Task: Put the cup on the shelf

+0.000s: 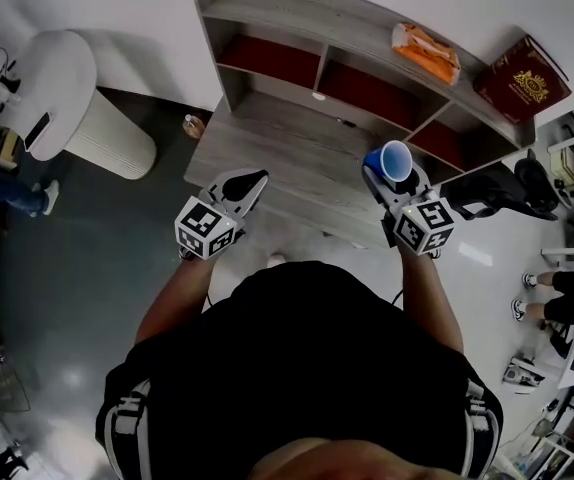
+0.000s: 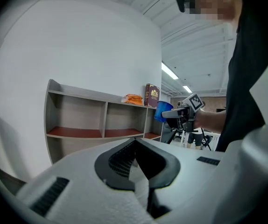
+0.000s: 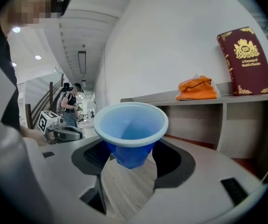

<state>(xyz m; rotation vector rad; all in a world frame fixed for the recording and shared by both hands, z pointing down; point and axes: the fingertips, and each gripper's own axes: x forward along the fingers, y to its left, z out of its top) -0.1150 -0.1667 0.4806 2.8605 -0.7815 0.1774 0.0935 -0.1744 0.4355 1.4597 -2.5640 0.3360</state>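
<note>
Gold lettering on the red book (image 3: 244,62) is unreadable

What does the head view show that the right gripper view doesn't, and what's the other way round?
Only the head view: the white round stool left of the desk, and the shelf's three red-floored compartments all at once. Only the right gripper view: the inside of the blue cup, empty, its lower wall pinched between the right hand-held gripper's jaws. Both: the cup, the orange packet and red book on the shelf top, and the left hand-held gripper.
</note>
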